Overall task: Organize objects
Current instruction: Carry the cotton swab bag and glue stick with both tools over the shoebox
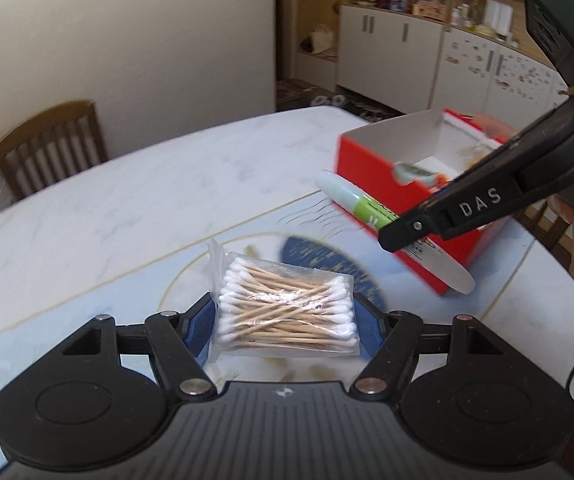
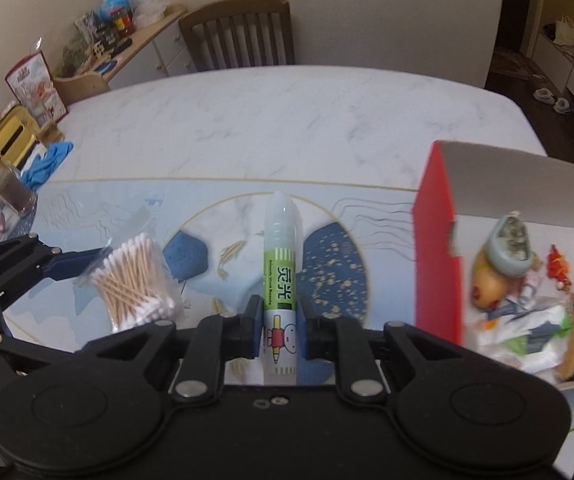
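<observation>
Partly done: your left tongs (image 1: 285, 320) grip the cotton swabs (image 1: 287, 312), right tongs (image 2: 281, 332) the glue tube (image 2: 281, 264); red box (image 2: 435, 256) alongside awaits both.

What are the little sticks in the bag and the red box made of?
The cotton swabs look like pale wood or bamboo sticks with fluffy white cotton tips, inside a thin, shiny clear plastic bag. The red box seems to be cardboard: flat folded walls, red outside, plain white inside.

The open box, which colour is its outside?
Red outside, white inside; the right wrist view shows it best.
</observation>
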`<state>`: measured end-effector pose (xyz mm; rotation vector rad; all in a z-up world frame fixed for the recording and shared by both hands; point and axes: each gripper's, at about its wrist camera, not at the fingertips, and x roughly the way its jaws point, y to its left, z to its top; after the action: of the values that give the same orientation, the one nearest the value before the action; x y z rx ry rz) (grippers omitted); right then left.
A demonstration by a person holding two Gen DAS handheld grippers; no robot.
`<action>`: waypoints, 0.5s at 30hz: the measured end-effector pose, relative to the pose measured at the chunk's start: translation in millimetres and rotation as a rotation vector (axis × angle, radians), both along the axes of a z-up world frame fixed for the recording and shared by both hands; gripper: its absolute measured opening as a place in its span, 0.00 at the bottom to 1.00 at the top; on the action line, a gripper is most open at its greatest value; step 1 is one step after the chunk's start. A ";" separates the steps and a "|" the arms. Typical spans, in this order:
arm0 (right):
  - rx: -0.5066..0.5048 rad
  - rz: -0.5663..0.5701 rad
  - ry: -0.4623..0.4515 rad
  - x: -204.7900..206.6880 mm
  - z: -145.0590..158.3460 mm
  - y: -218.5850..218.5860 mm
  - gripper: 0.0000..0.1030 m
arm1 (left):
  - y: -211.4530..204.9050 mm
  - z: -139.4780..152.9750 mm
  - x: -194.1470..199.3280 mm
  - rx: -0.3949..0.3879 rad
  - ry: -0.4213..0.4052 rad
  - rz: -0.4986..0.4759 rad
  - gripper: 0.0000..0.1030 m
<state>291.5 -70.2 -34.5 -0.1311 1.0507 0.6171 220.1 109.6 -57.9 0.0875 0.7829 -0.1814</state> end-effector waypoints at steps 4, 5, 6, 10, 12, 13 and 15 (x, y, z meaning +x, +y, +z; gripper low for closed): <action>0.016 -0.022 -0.020 7.1 11.6 -24.7 0.16 | -25.5 15.5 9.8 0.002 -0.025 -0.042 0.68; 0.018 -0.027 -0.026 8.2 12.8 -30.6 0.16 | -31.8 19.1 12.9 0.002 -0.032 -0.051 0.68; 0.022 -0.031 -0.029 10.0 14.2 -36.7 0.16 | -38.2 22.3 15.7 0.003 -0.040 -0.061 0.68; 0.030 -0.051 -0.040 17.9 17.8 -62.0 0.16 | -67.3 30.3 27.7 0.011 -0.059 -0.091 0.68; 0.035 -0.065 -0.044 23.3 19.1 -75.2 0.16 | -81.1 32.5 33.4 0.019 -0.062 -0.107 0.68; 0.037 -0.070 -0.046 26.3 19.2 -81.7 0.16 | -88.0 33.4 36.3 0.022 -0.065 -0.114 0.68; 0.041 -0.083 -0.048 31.0 19.1 -96.4 0.16 | -101.1 34.1 43.1 0.023 -0.064 -0.126 0.68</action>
<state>322.5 -166.7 -15.4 -0.0655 0.9911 0.5572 263.3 8.5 -23.8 0.1643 0.7160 -0.2877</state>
